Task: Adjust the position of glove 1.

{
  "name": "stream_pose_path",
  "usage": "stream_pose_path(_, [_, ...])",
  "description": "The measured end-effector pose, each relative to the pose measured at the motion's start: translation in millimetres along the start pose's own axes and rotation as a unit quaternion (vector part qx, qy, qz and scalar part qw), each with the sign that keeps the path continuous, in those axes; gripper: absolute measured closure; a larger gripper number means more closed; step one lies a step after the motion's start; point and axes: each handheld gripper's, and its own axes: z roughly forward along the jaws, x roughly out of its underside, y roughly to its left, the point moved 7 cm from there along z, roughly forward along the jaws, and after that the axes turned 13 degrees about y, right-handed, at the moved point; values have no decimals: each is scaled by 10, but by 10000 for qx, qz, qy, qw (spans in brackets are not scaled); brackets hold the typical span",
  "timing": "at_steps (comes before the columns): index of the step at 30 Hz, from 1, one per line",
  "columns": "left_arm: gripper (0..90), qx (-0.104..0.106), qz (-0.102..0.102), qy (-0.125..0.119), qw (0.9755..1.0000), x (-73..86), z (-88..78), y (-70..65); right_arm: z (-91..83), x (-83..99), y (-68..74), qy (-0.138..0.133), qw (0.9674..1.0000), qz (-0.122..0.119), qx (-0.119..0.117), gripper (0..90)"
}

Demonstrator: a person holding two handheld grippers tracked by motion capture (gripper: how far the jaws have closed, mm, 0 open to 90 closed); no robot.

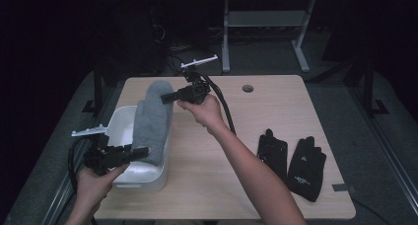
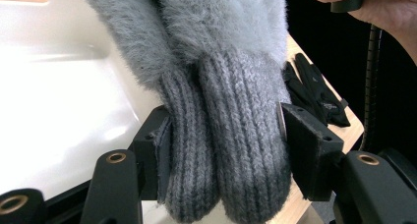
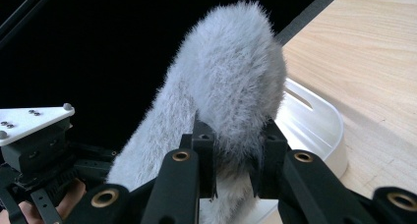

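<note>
A pair of grey fuzzy mittens [image 1: 153, 119] with ribbed knit cuffs [image 2: 231, 135] is stretched above a white bin [image 1: 123, 121]. My left gripper [image 1: 140, 151] is at the near end, and its jaws [image 2: 226, 130] are shut on the two cuffs, with a pad pressing each side. My right gripper [image 1: 165, 97] is at the far end, shut on the fluffy fingertip end [image 3: 231, 81], its jaws [image 3: 235, 155] pinching the fur. The mittens sag slightly between the two grippers, over the bin's right side.
The white bin [image 3: 314, 121] stands on the left part of a light wooden table [image 1: 276, 106]. Two black gloves [image 1: 272, 151] [image 1: 306, 166] lie flat at the right front. A round cable hole [image 1: 248, 88] is near the far edge. The surroundings are dark.
</note>
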Motion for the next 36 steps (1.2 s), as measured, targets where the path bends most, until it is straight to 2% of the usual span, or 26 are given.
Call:
stream_pose_path(20, [409, -53, -239, 101, 9996, 151, 85, 191, 287, -10, -63, 213, 9998, 16, -21, 755])
stream_pose_path(26, [408, -96, -264, 171, 9995, 188, 82, 240, 368, -5, -75, 280, 9996, 29, -20, 755])
stream_pose_path(36, [406, -159, -416, 217, 9988, 273, 64, 357, 544, -5, -87, 383, 9992, 72, -82, 752])
